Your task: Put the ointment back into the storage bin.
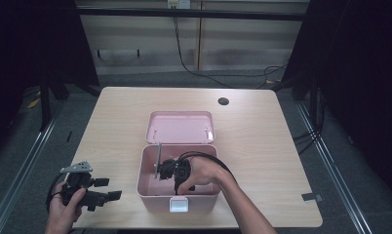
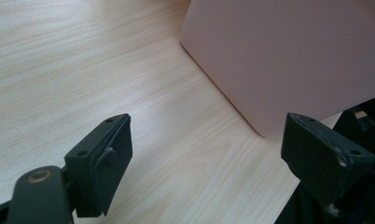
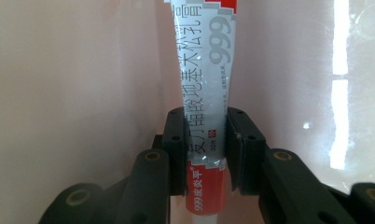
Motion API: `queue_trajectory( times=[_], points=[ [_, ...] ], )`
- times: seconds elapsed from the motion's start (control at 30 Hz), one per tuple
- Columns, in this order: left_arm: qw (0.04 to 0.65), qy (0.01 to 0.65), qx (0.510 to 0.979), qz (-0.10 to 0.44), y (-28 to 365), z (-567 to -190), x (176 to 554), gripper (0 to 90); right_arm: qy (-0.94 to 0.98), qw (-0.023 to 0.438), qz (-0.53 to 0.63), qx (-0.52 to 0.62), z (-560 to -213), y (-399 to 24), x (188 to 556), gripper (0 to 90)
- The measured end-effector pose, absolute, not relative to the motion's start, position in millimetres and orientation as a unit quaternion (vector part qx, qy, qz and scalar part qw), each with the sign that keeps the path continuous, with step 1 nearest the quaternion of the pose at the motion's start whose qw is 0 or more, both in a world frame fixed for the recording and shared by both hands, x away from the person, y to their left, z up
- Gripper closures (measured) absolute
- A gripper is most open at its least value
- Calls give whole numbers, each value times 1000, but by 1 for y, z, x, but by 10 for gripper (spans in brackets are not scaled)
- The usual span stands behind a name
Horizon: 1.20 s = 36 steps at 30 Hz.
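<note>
My right claw [image 3: 205,144], inside the pink box [image 1: 150,192], clamps an ointment tube [image 3: 204,84]; my left claw [image 2: 206,163] gapes empty over the wooden surface [image 1: 262,126].

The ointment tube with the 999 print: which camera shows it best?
The right gripper view: the ointment tube stands close up, its print legible, clamped between the right tool's pads inside the pink box. In the high view that hand and tool cover it. The left gripper view offers the box's outer wall.

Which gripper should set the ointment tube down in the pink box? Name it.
Right. The right gripper already clamps the ointment tube inside the pink box; the left gripper is open outside it.
</note>
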<state>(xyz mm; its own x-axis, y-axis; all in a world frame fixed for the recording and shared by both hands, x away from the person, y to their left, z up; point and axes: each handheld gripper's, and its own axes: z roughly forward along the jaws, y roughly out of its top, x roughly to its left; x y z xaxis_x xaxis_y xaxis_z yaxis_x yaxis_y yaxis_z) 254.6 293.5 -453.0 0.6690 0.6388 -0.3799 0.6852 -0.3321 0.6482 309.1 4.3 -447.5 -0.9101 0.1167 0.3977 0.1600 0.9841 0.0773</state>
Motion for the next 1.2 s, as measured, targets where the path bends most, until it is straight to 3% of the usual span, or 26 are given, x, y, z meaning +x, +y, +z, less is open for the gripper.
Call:
queue_trajectory(
  times=[0.63, 1.2],
  points=[
    [411, 406, 816, -28, 293, -453, 255, 165, -976, 200, -42, -69, -457, 10, 306, 704],
    [411, 406, 816, -28, 294, -453, 255, 165, -977, 187, -48, -86, -448, 7, 306, 627]
  ],
)
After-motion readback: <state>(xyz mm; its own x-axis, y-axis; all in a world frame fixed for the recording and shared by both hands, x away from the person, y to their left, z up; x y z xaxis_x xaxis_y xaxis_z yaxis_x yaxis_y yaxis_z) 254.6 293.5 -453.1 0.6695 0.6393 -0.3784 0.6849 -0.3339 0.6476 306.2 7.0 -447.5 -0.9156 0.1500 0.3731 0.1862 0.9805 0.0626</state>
